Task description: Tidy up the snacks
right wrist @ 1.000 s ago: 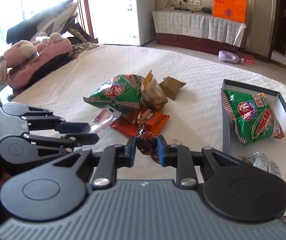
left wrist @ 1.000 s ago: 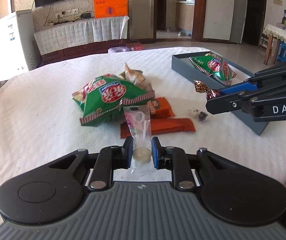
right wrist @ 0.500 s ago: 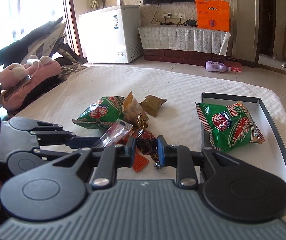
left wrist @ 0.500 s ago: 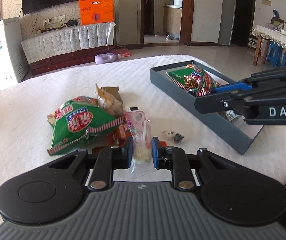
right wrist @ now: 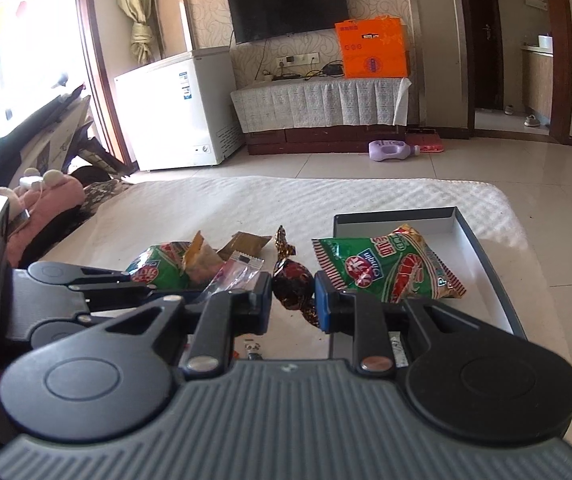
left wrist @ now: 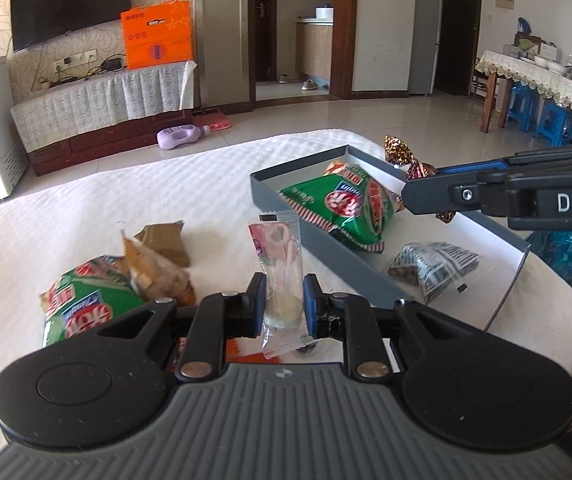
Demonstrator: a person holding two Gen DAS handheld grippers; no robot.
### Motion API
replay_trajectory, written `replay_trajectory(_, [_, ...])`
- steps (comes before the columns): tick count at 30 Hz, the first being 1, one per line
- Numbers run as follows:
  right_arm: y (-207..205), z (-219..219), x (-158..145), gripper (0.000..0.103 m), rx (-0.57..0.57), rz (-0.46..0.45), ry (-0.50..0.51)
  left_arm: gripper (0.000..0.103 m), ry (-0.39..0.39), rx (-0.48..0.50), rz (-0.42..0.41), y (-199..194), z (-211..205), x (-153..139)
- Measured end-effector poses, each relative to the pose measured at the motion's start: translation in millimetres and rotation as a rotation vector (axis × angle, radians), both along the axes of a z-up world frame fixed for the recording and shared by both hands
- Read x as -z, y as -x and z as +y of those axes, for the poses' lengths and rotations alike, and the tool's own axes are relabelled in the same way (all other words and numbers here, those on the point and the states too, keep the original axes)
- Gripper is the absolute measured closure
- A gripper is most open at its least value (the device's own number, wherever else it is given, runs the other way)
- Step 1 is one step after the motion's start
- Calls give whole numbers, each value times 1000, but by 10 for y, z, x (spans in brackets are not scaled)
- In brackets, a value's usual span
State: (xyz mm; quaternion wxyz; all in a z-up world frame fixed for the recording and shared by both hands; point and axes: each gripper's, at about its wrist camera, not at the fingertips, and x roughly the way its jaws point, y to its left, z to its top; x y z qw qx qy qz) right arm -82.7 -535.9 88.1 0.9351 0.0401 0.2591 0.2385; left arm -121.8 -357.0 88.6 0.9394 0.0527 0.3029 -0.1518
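Observation:
My left gripper (left wrist: 284, 306) is shut on a clear pink-printed snack packet (left wrist: 280, 258), held upright above the white cloth just left of the grey tray (left wrist: 326, 242). My right gripper (right wrist: 293, 294) is shut on a dark red foil-wrapped candy (right wrist: 292, 282); in the left wrist view that candy (left wrist: 400, 152) hangs over the tray's far side. Inside the tray lie a green shrimp-chip bag (left wrist: 340, 202) and a black-and-white wrapped snack (left wrist: 432, 266). On the cloth a second green bag (left wrist: 86, 304), a tan packet (left wrist: 154, 270) and a brown packet (left wrist: 166, 238) lie in a pile.
The cloth-covered table (left wrist: 86, 216) ends close behind the tray. A small wrapped sweet (right wrist: 253, 350) lies under the right gripper. A pink plush toy (right wrist: 46, 204) sits off the table's left side. Beyond are a freezer (right wrist: 174, 112) and a TV bench (right wrist: 318, 108).
Both grippers have swung right toward the tray, each carrying its snack. The candy has gone from beside the tray to above it, and the tray now fills more of both views.

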Motion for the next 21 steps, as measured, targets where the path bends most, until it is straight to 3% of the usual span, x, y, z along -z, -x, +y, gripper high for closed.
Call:
replay_trajectory(13, [-90, -359, 57, 77, 157, 7, 10, 80, 37, 82, 8, -316, -422, 86])
replay_trajectory(21, [-181, -468, 112, 77, 229, 21, 34, 80, 41, 145, 34, -719, -835, 253])
